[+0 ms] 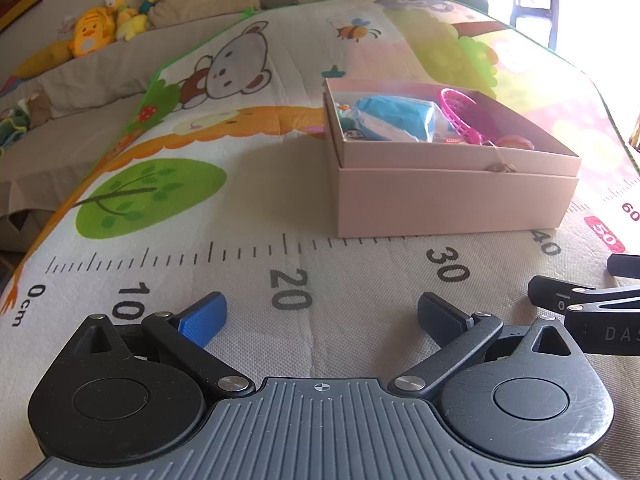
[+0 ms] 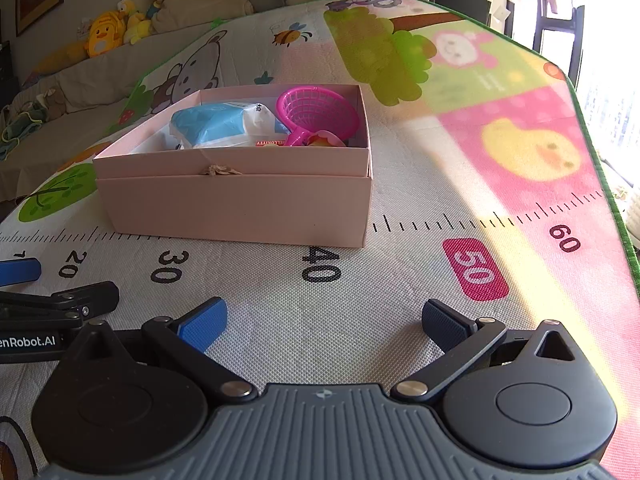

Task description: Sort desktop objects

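Note:
A pink cardboard box (image 1: 452, 200) (image 2: 240, 208) stands on the cartoon play mat. Inside lie a blue and white packet (image 1: 394, 118) (image 2: 224, 124), a magenta toy basket scoop (image 1: 466, 114) (image 2: 316, 114) and a small orange-pink item (image 1: 516, 143) (image 2: 324, 138), partly hidden by the box wall. My left gripper (image 1: 322, 318) is open and empty, low over the mat in front of the box's left part. My right gripper (image 2: 324, 322) is open and empty, in front of the box's right corner. Each gripper shows at the edge of the other's view.
The mat (image 2: 400, 280) has a printed ruler scale along the front. A sofa with plush toys (image 1: 104, 28) lies beyond the mat at the left. The mat's green edge (image 2: 600, 152) runs along the right, with a bright window behind it.

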